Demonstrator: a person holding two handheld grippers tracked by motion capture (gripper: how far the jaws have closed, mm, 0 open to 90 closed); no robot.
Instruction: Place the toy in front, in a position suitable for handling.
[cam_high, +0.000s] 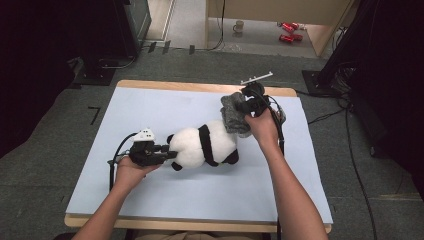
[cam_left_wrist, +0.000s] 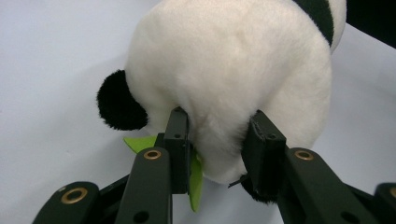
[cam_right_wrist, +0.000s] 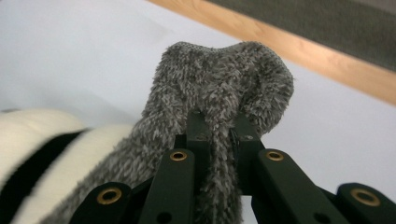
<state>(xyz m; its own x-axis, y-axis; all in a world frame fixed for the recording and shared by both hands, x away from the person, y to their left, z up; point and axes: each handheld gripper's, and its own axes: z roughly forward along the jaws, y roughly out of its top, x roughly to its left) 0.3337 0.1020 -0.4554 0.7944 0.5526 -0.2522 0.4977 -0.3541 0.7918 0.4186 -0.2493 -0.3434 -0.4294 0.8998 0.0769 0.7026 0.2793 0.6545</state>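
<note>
A white and black plush panda lies on the pale blue table cover. My left gripper comes in from the left and is shut on the panda's white fur; a green felt leaf sticks out by the left jaw. A fuzzy grey sock hangs over the panda's right end. My right gripper is shut on that grey sock, pinching a fold of it and holding it above the panda.
The table's wooden edge runs along the far side, with grey carpet beyond. Cables trail on the floor at the right. A mug and red cans lie far back on the floor.
</note>
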